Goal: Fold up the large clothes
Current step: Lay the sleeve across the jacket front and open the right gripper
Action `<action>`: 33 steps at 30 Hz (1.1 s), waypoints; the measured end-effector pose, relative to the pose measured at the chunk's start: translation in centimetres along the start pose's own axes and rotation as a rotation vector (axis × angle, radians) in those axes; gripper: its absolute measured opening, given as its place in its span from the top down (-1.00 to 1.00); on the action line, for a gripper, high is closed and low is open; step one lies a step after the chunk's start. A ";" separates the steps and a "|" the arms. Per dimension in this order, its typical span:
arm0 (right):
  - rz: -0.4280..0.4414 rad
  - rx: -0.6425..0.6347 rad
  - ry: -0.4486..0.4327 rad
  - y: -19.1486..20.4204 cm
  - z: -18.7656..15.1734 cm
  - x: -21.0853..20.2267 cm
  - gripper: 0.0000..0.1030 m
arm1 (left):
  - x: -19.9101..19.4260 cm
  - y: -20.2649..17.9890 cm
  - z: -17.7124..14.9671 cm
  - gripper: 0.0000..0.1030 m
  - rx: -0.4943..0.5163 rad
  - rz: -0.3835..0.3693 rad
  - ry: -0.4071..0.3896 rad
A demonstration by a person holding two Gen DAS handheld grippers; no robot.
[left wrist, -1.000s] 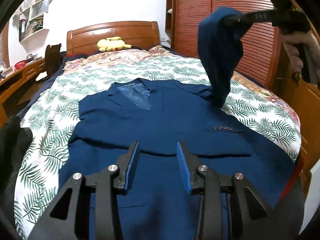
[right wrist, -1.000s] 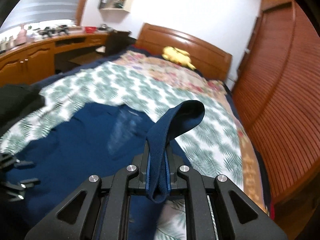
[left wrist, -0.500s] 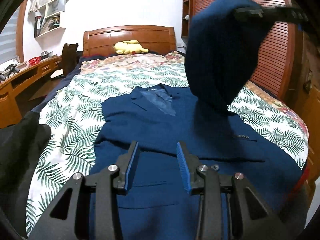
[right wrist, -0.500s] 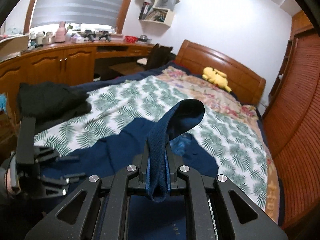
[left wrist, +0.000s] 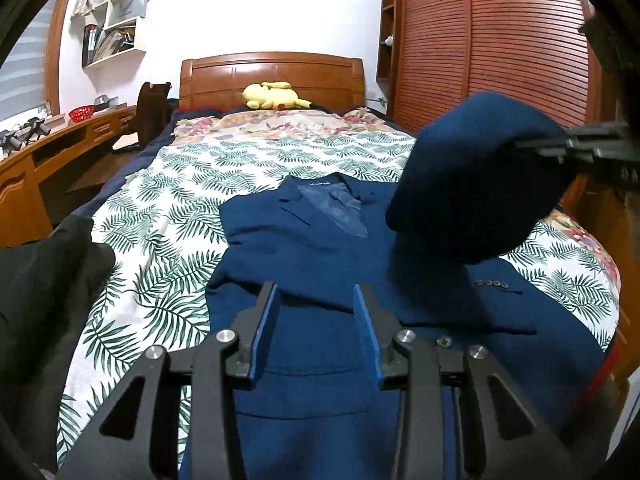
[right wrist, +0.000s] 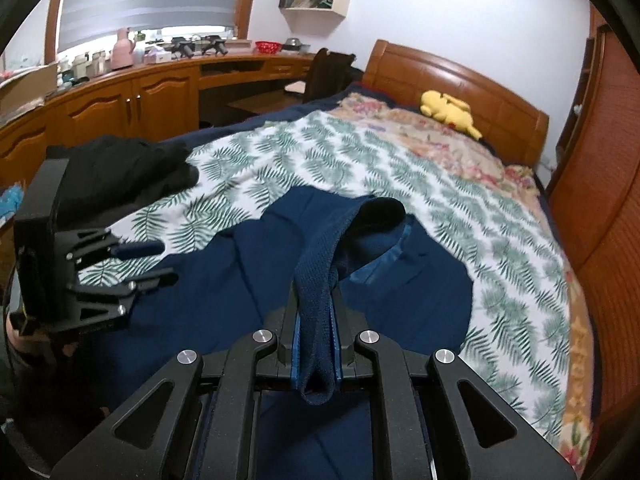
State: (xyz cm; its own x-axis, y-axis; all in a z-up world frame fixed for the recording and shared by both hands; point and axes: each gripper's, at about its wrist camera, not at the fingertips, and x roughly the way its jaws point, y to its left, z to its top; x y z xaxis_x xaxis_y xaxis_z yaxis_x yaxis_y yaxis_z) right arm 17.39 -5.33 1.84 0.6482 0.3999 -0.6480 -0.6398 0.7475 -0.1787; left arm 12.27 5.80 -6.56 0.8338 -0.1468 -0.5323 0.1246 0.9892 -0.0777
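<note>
A navy blue suit jacket (left wrist: 320,256) lies front-up on the leaf-print bedspread (left wrist: 168,248), collar toward the headboard. My right gripper (right wrist: 316,344) is shut on the jacket's right sleeve (right wrist: 316,292), which folds up between its pads. In the left wrist view that sleeve (left wrist: 472,184) hangs as a dark bulge from the right gripper (left wrist: 532,146) above the jacket's right side. My left gripper (left wrist: 316,320) hovers over the jacket's lower front, jaws apart, with nothing between them. The left gripper (right wrist: 148,262) also shows at the left of the right wrist view.
A black garment (left wrist: 44,276) lies on the bed's left edge. A yellow plush toy (left wrist: 272,96) rests by the wooden headboard (left wrist: 272,72). A wooden desk (right wrist: 132,92) runs along the left wall. Slatted wardrobe doors (left wrist: 492,44) stand to the right.
The right gripper has carried the sleeve lower and inward over the jacket body. The left gripper shifted sideways over the jacket's hem, its jaws unchanged.
</note>
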 end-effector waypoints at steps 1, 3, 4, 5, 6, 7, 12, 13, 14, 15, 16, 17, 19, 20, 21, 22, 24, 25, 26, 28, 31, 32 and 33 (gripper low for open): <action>0.014 0.010 0.006 0.1 -0.4 0.1 0.80 | 0.0 0.1 0.0 0.29 -0.001 0.000 -0.001; 0.034 0.025 0.019 0.4 -1.2 0.1 0.77 | -0.1 0.3 0.0 0.29 -0.006 0.002 -0.001; 0.040 0.027 0.025 0.5 -1.5 0.2 0.73 | -0.1 0.4 0.0 0.29 -0.009 0.003 -0.001; 0.049 0.029 0.032 0.7 -1.9 0.2 0.68 | -0.1 0.5 0.1 0.29 -0.012 0.002 -0.002; 0.058 0.032 0.037 0.9 -2.4 0.2 0.48 | -0.1 0.5 0.1 0.29 -0.013 0.002 -0.003; 0.065 0.035 0.039 1.1 -2.8 0.1 0.22 | -0.1 0.6 0.1 0.29 -0.015 0.003 -0.003; 0.071 0.053 0.044 0.9 -4.6 -0.3 0.01 | -0.1 0.5 0.0 0.29 -0.012 0.003 -0.002; 0.060 0.059 0.051 0.7 -4.9 -0.3 0.01 | 0.0 0.5 0.0 0.29 -0.009 0.004 0.000; 0.045 0.065 0.062 0.5 -5.4 -0.1 0.01 | 0.0 0.4 0.0 0.29 -0.007 0.003 0.001; 0.031 0.073 0.076 0.1 -5.9 0.1 0.01 | 0.1 0.3 -0.1 0.29 -0.004 0.003 0.003; 0.019 0.081 0.089 -0.1 -6.4 0.3 0.01 | 0.2 0.3 -0.1 0.29 -0.001 0.003 0.006; 0.009 0.095 0.102 -0.5 -7.2 0.6 0.01 | 0.2 0.2 -0.2 0.29 0.001 0.002 0.009; -0.001 0.117 0.116 -1.0 -8.1 1.1 0.01 | 0.3 0.1 -0.3 0.29 0.007 -0.001 0.014; -0.007 0.135 0.127 -1.3 -8.8 1.5 0.01 | 0.4 0.0 -0.5 0.29 0.011 -0.004 0.020; -0.009 0.144 0.132 -1.5 -9.3 1.8 0.01 | 0.5 -0.1 -0.6 0.29 0.014 -0.010 0.026; -0.011 0.152 0.141 -1.6 -10.0 2.1 0.01 | 0.6 -0.2 -0.8 0.29 0.017 -0.016 0.034; -0.020 0.162 0.152 -1.7 -11.0 2.8 0.01 | 0.8 -0.5 -1.2 0.29 0.023 -0.031 0.055; -0.023 0.169 0.156 -1.8 -11.5 3.1 0.01 | 1.0 -0.7 -1.5 0.29 0.027 -0.041 0.067; -0.024 0.180 0.160 -2.0 -12.0 3.4 0.01 | 1.1 -0.9 -1.8 0.29 0.029 -0.049 0.077; -0.026 0.200 0.171 -2.2 -13.0 4.0 0.01 | 1.5 -1.4 -2.2 0.29 0.038 -0.067 0.103; -0.038 0.217 0.182 -2.7 -14.4 4.7 0.01 | 2.1 -2.6 -3.1 0.29 0.066 -0.089 0.142; -0.042 0.223 0.185 -2.9 -14.8 4.9 0.01 | 2.2 -2.9 -3.3 0.29 0.074 -0.092 0.151; -0.050 0.226 0.186 -3.2 -15.2 5.0 0.01 | 2.4 -3.3 -3.5 0.29 0.087 -0.093 0.161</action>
State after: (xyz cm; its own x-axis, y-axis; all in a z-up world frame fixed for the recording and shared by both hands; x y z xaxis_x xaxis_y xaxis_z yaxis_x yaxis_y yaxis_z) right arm 16.42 -13.74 -12.11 0.5761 0.2713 -0.7710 -0.4875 0.8712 -0.0577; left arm 11.97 2.22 -10.57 0.7209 -0.2285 -0.6543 0.2488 0.9665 -0.0633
